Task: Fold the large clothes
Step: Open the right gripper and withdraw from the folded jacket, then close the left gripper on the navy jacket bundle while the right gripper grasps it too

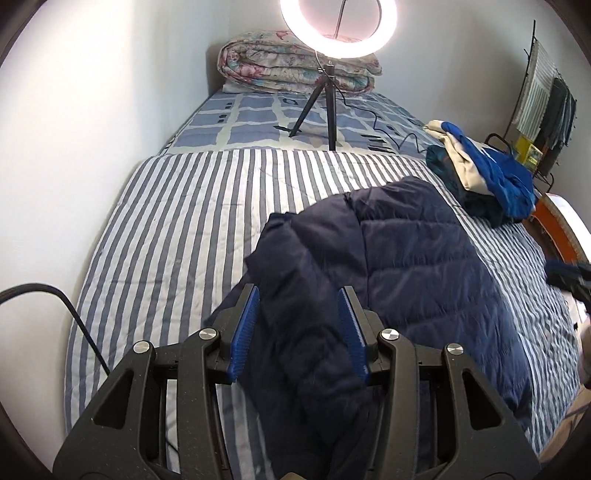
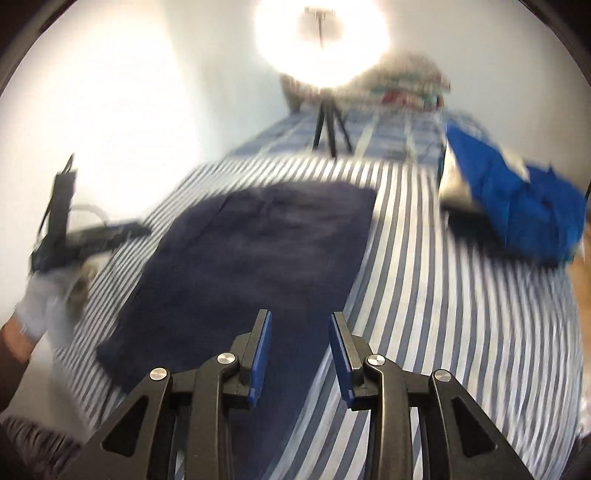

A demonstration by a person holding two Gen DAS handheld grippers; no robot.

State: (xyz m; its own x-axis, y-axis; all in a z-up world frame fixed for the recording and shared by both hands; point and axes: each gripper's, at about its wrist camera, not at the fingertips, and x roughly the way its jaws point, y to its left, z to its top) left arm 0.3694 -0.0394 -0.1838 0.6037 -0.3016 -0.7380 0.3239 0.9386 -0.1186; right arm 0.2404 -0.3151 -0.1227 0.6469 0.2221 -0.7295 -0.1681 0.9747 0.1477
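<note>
Left wrist view: one pair of tongs, the left tongs, fills the lower middle, its two blue-padded fingers set apart with a bulging fold of the navy quilted jacket between them; whether the pads press on the cloth I cannot tell. That one jacket lies on the bed, spreading from 6 o'clock up toward 1 o'clock over the one striped blanket. At 12 o'clock stands one ring light on a tripod showing two legs, and behind it one rolled floral quilt. At 2 o'clock sits one pile of clothes, blue and cream on top. At 3 o'clock the other tool shows only as a dark blurred shape. One black cable curves in at 9 o'clock.

Right wrist view, heavily blurred: the right tongs sit at 6 o'clock, two blue pads apart, nothing between them; the jacket lies flat below and beyond, just left of centre on the stripes. At 9 o'clock the left tongs appear side-on, held by one gloved hand, reaching to the jacket's left edge. Ring light at 12 o'clock, clothes pile at 2 o'clock.
</note>
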